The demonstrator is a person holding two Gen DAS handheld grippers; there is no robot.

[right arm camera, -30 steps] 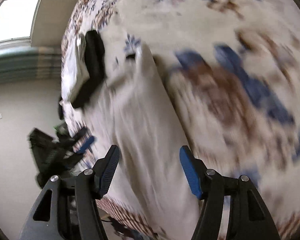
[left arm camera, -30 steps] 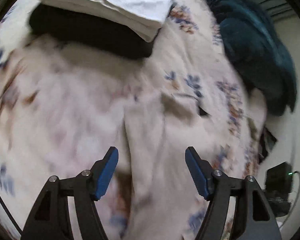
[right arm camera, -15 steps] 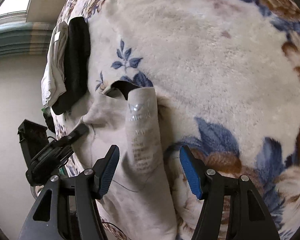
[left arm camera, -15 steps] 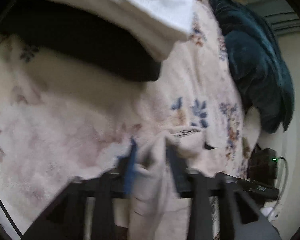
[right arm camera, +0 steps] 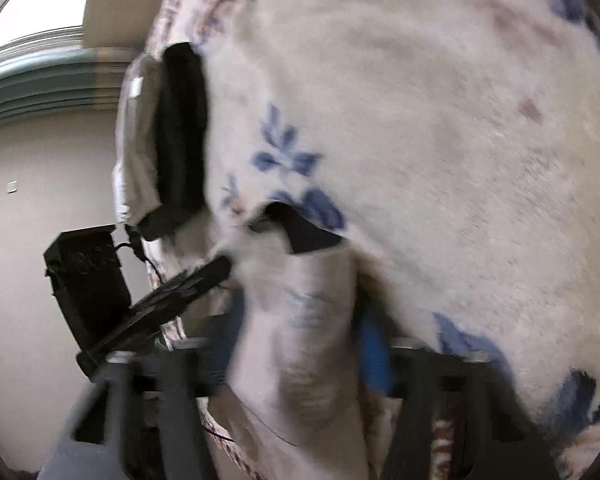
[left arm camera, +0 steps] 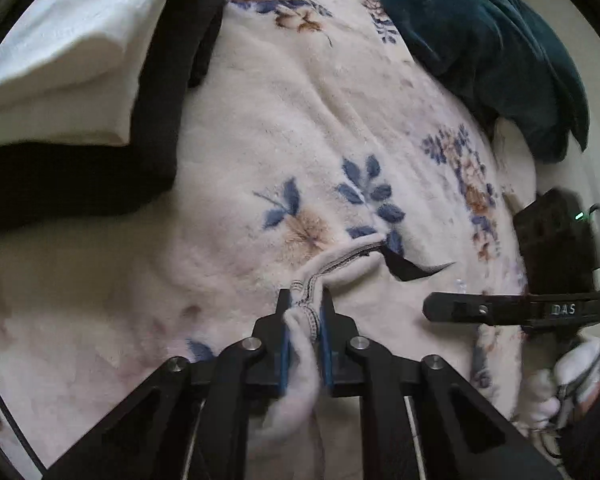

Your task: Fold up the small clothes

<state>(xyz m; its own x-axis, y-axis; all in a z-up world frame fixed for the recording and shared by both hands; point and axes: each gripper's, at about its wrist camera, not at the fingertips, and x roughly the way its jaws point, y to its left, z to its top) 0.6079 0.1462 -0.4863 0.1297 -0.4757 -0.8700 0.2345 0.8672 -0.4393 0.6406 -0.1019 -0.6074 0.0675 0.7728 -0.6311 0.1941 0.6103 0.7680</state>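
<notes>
On the floral bed blanket [left arm camera: 300, 128], pale garment [left arm camera: 340, 268] is lying flat; left tongs [left arm camera: 305, 316] are closing, pads pinching its stitched edge. Right tongs [right arm camera: 300, 344] are closing around the printed fabric strip [right arm camera: 308, 320], frame blurred. Folded white-on-black stack [left arm camera: 100, 80] is sitting well apart, teal cloth [left arm camera: 480, 40] beyond

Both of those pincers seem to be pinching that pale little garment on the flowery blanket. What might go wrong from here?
The left gripper is closing on only a thin stitched edge of the pale garment, so it may slip out when lifted. The right gripper is closing on a thicker fold, so the pull could be uneven. The garment matches the fleece blanket, so blanket pile might get pinched too.
</notes>
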